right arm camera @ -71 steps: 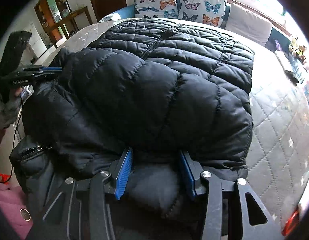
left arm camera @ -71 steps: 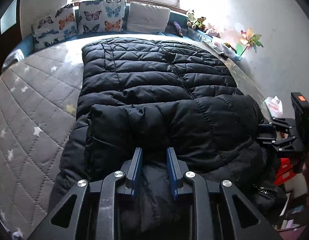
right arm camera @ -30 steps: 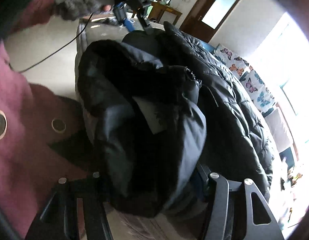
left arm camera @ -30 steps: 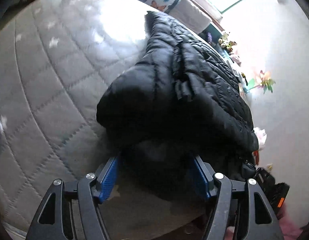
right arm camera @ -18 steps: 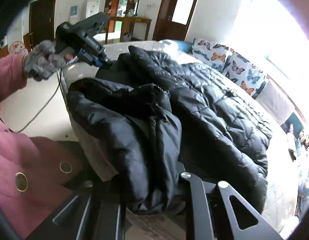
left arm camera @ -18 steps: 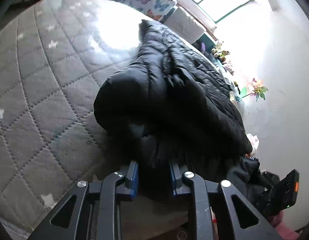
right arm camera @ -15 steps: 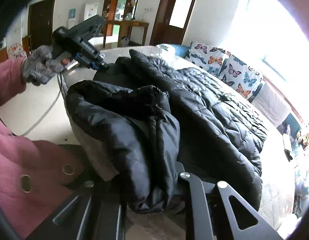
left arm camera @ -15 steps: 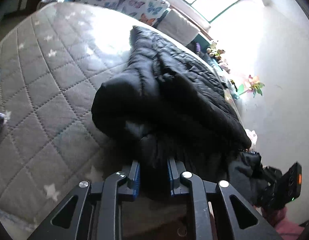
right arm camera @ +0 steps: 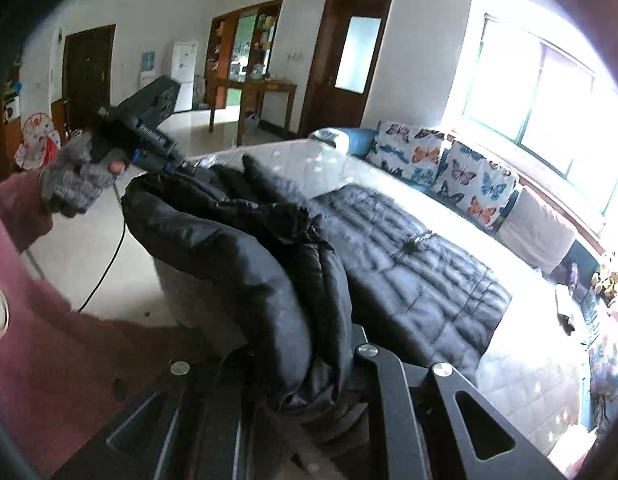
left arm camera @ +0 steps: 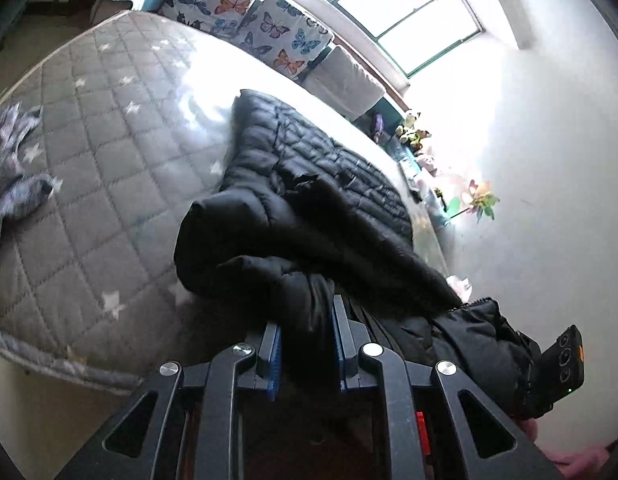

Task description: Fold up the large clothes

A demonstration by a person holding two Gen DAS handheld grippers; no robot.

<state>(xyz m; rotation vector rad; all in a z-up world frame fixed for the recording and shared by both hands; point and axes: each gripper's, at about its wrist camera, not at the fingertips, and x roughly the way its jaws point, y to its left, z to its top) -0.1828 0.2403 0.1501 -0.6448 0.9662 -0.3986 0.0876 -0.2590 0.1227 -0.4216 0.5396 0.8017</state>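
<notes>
A large black quilted down jacket [left arm camera: 317,200] lies on the grey quilted mattress [left arm camera: 89,152], its near end lifted off the bed. My left gripper [left arm camera: 307,340] is shut on a thick fold of the jacket's near edge. In the right wrist view the jacket [right arm camera: 409,272] stretches toward the window, and its bunched near end [right arm camera: 269,280] covers my right gripper [right arm camera: 305,376], which is shut on it; its fingertips are hidden by cloth. The left gripper [right arm camera: 165,160] shows there at the jacket's far corner, held by a grey-gloved hand.
Butterfly cushions [left arm camera: 269,24] line the bed's far side under the window [left arm camera: 389,12]. A grey garment [left arm camera: 13,184] lies at the mattress's left edge. Toys and a pinwheel [left arm camera: 477,200] stand by the white wall. Wooden doors and a table [right arm camera: 265,96] stand beyond the tiled floor.
Both grippers have closed on the jacket's near end and raised it off the bed's edge. The views have swung upward, and the jacket's near end now hangs bunched between the two grippers.
</notes>
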